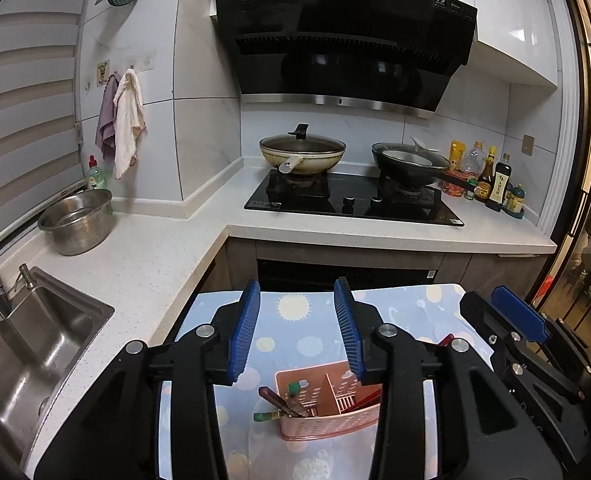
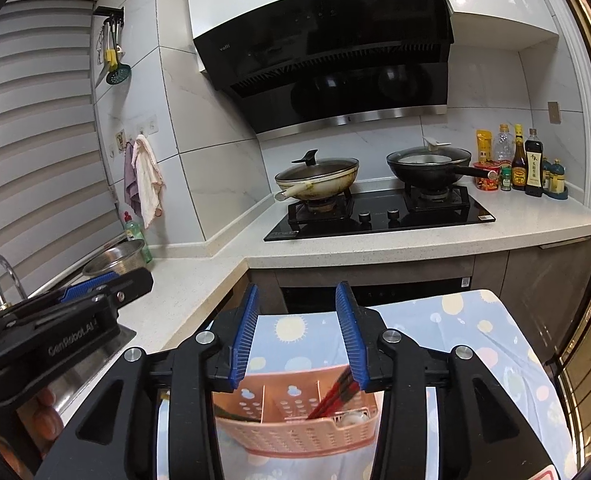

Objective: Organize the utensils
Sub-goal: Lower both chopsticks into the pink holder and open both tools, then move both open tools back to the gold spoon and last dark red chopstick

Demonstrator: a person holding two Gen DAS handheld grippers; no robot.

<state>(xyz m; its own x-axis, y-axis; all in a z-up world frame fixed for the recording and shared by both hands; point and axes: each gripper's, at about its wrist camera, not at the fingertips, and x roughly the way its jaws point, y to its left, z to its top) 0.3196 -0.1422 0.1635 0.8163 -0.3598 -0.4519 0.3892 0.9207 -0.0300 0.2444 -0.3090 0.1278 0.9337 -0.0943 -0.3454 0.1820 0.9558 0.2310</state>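
Pink utensil basket (image 2: 295,436) (dividers inside), grippers open

Both wrist views look down, sharing the pink basket (image 1: 327,420).

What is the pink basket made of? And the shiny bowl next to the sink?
The pink basket looks like matte plastic: thin moulded walls pierced with rows of holes. The shiny bowl looks like stainless steel: a silvery, reflective surface with tiny drain holes, probably a colander.
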